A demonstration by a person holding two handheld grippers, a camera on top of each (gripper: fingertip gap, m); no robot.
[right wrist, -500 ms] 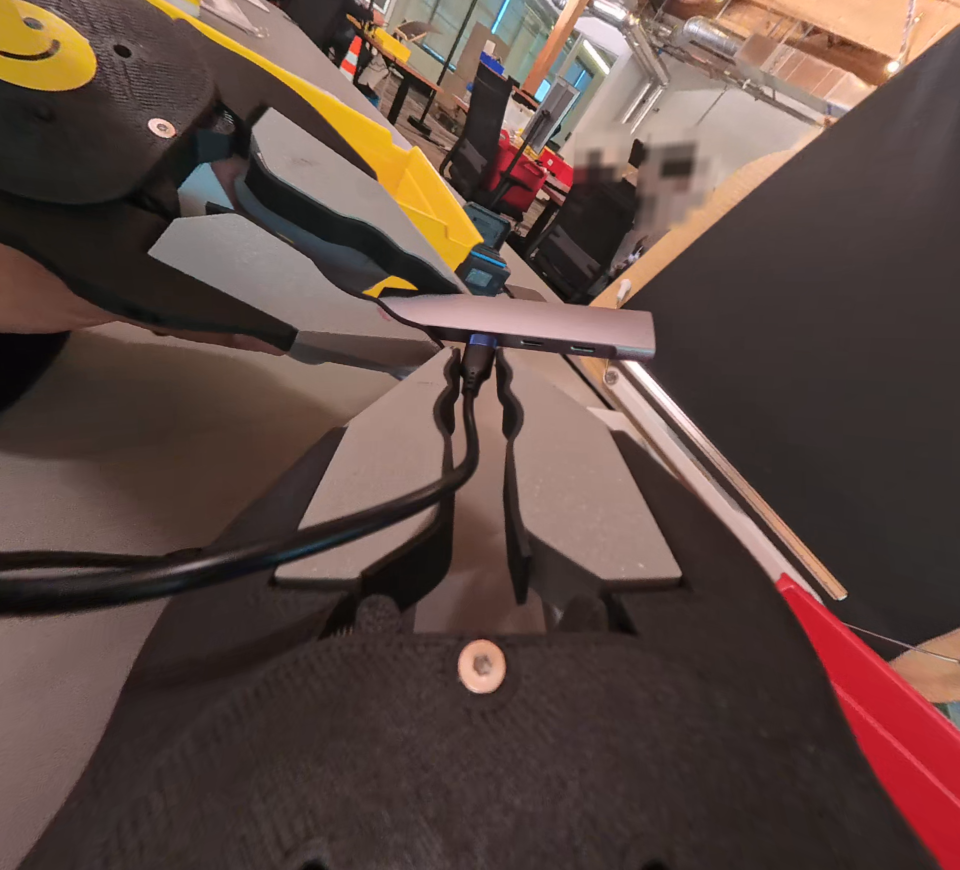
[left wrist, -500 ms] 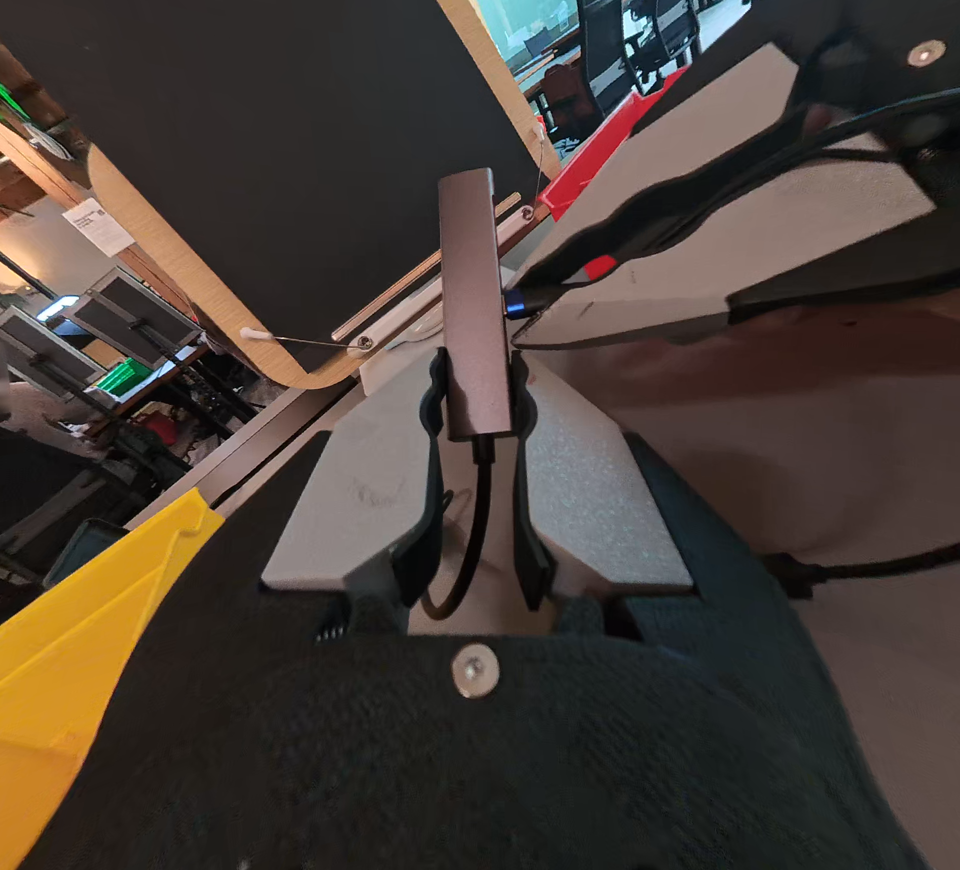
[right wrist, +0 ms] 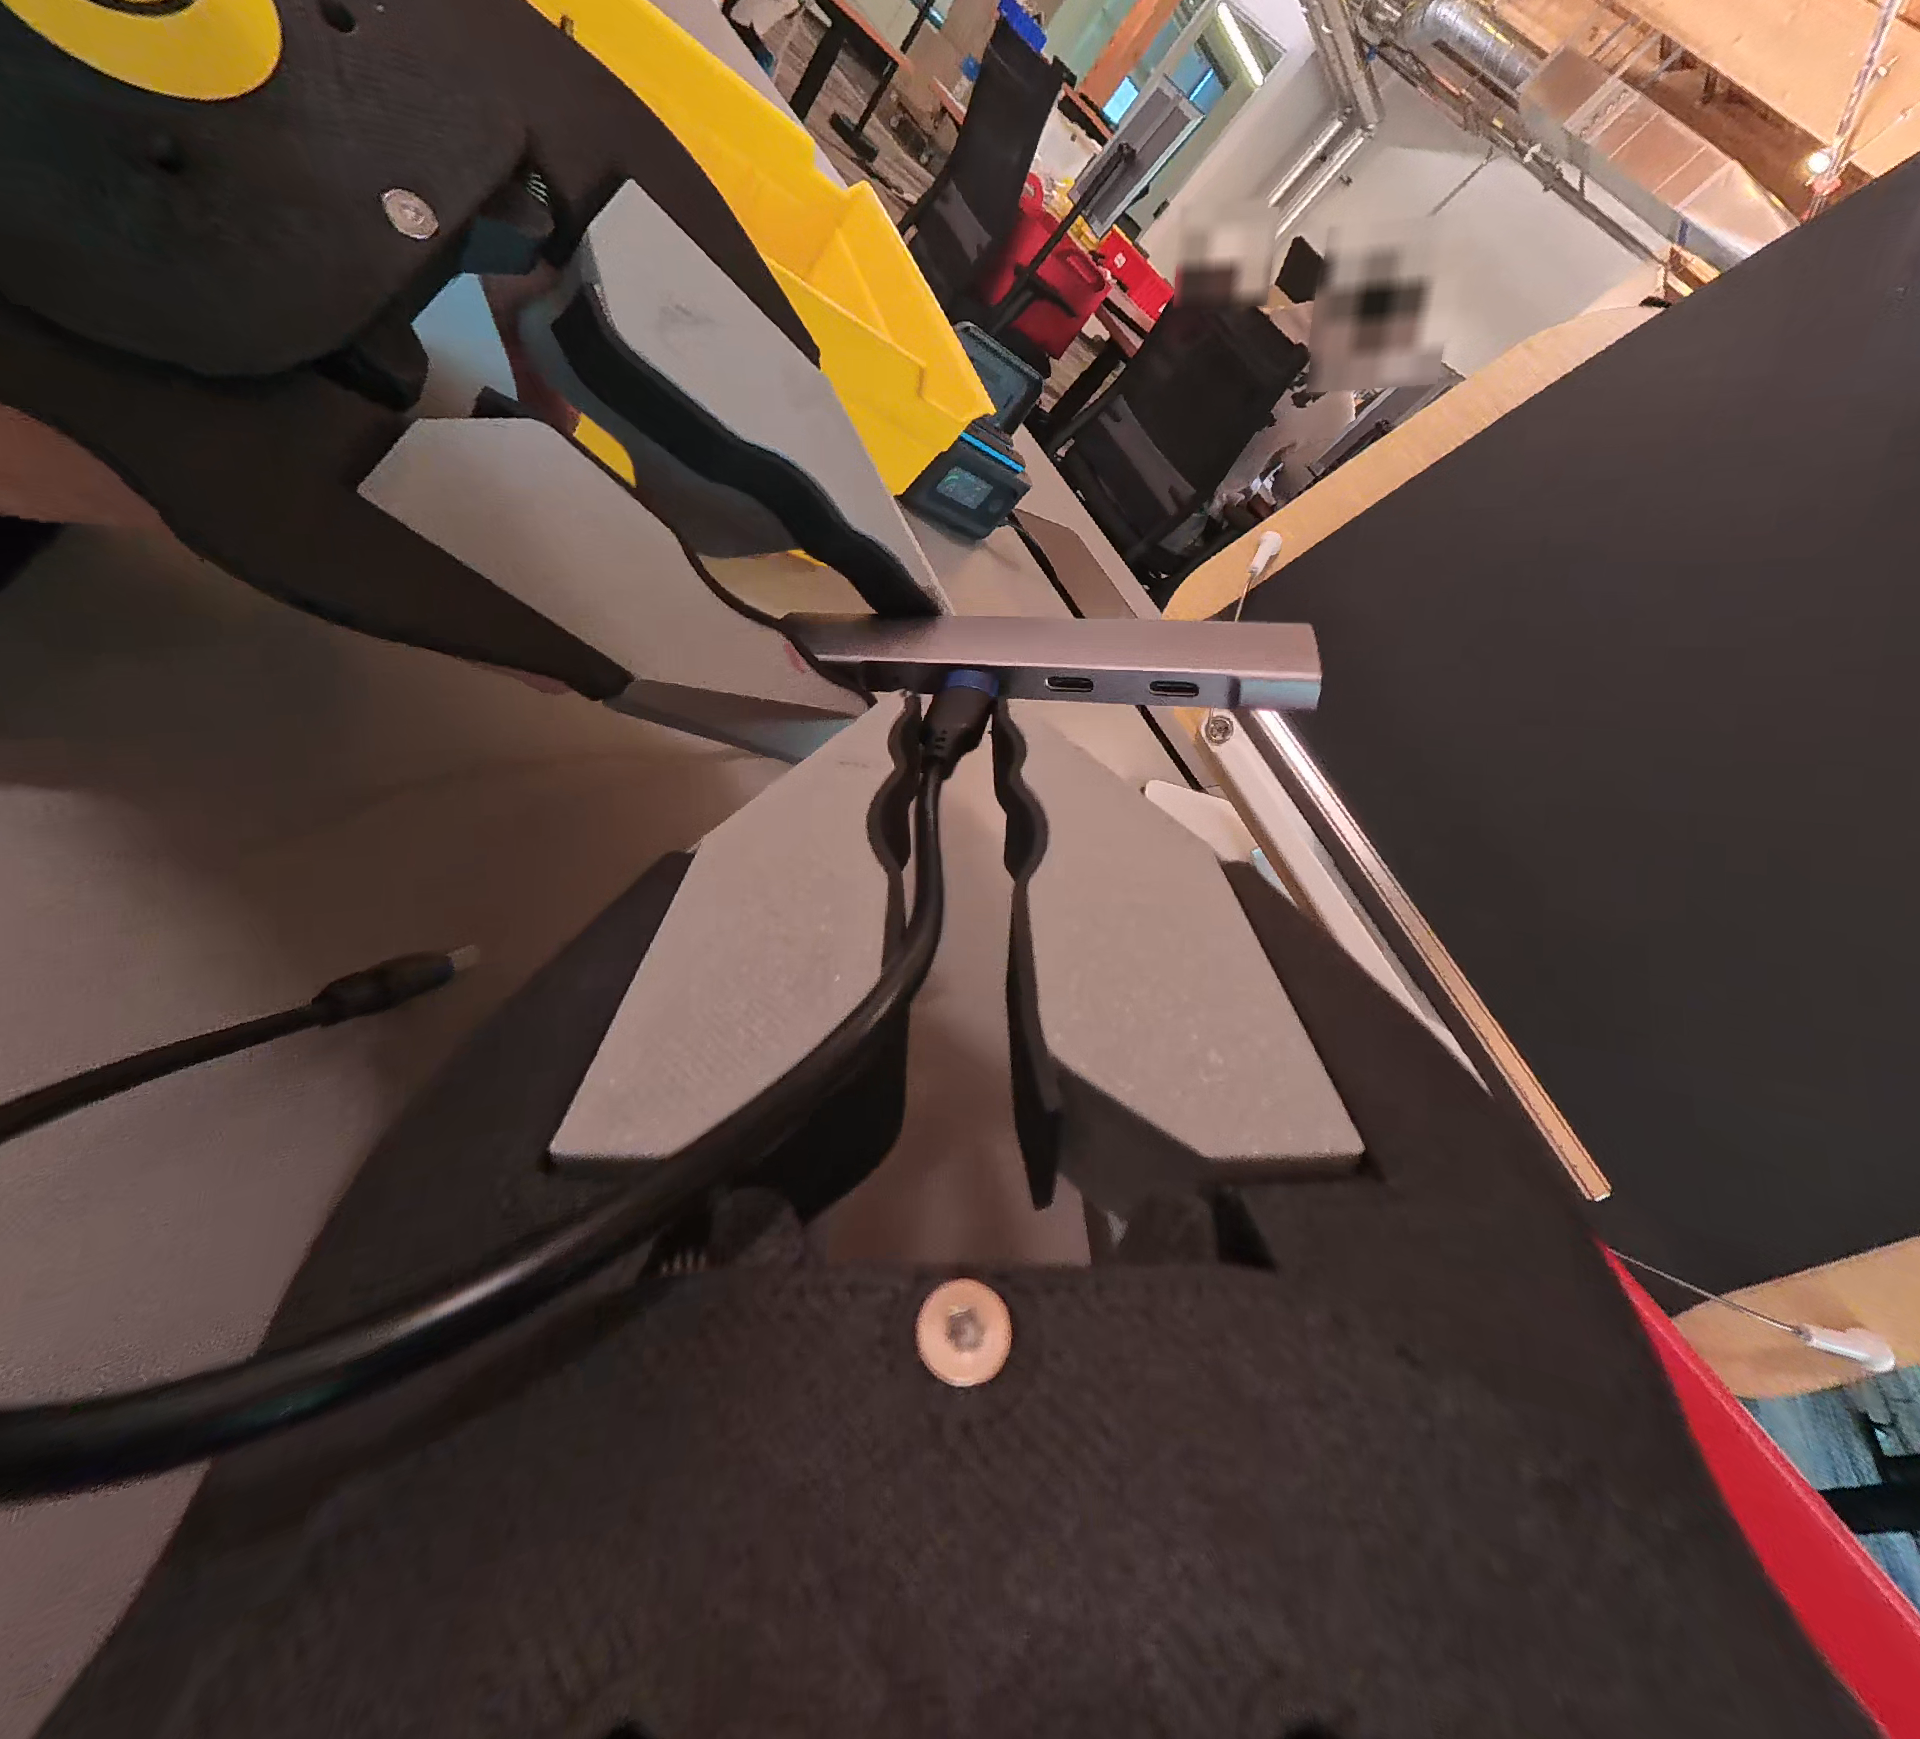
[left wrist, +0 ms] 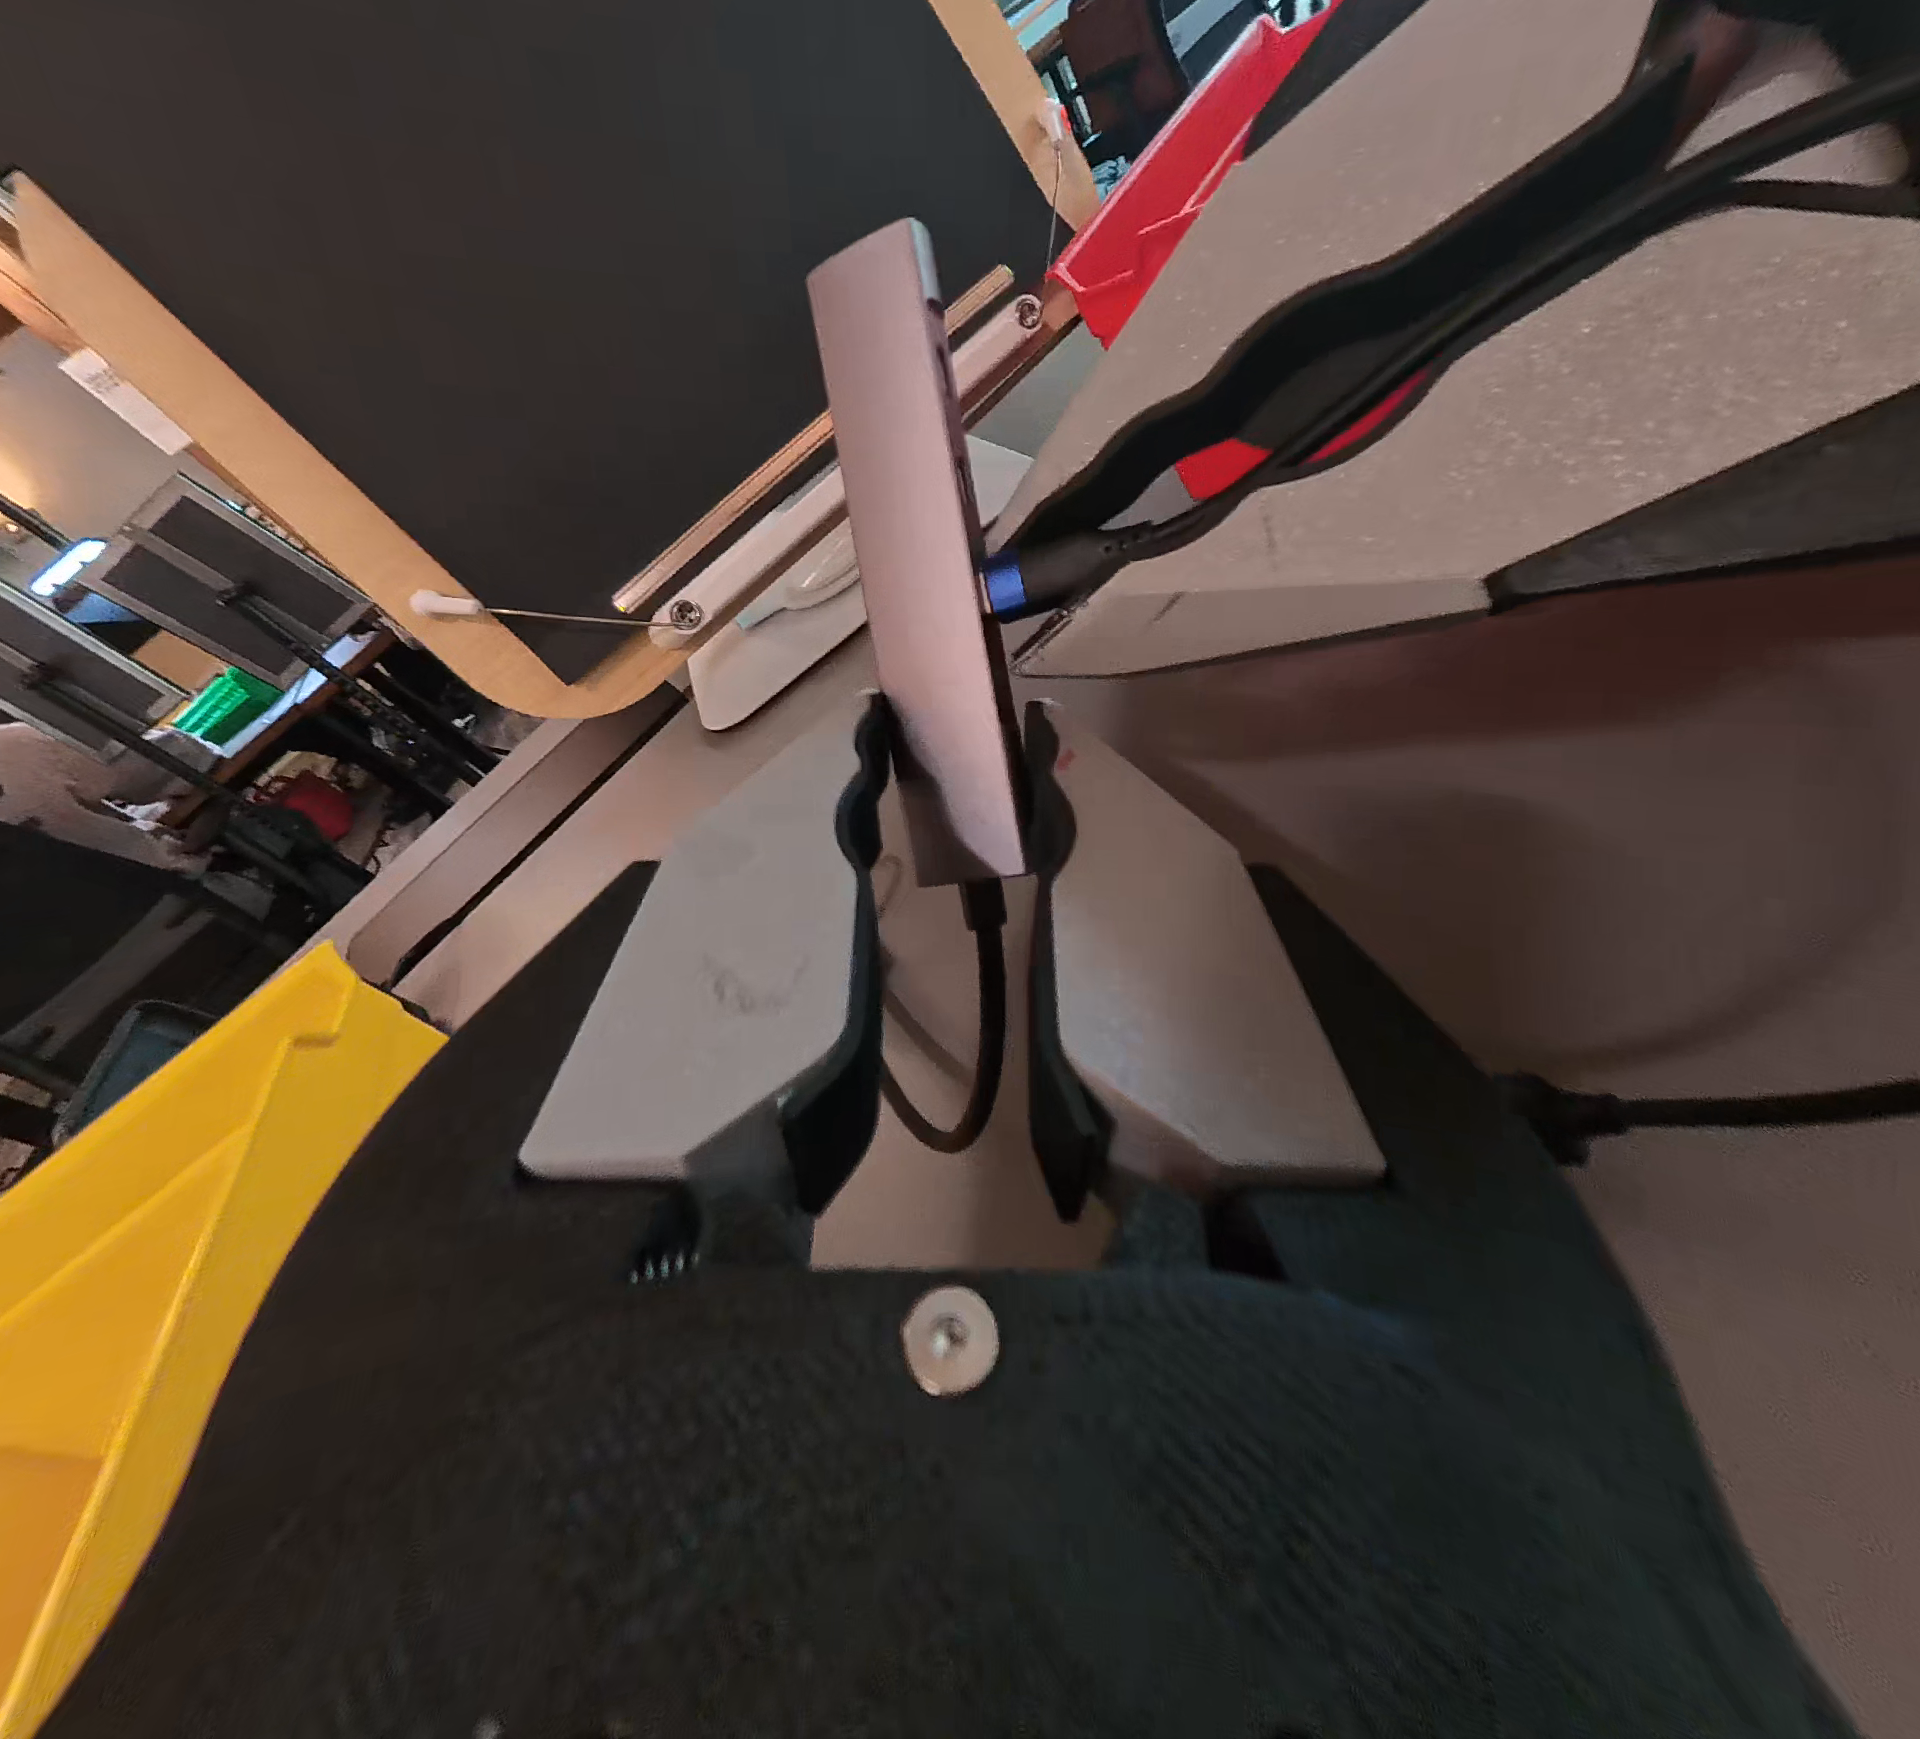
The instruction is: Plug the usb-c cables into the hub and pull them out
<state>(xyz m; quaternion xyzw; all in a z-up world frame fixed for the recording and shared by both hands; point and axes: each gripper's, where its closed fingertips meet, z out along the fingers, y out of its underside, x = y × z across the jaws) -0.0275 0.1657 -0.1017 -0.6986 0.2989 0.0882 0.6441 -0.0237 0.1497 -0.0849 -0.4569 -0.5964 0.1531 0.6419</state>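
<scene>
Gripping hub [left wrist: 925, 546] and plugged cable [right wrist: 951, 733]

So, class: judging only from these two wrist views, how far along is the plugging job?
Done: one cable's blue-ringed plug sits in the hub, which the left claw clamps. In hand: the right claw grips that plug at the port. Left: two ports are empty, a second cable lies loose on the table, and all pulling out remains.
</scene>
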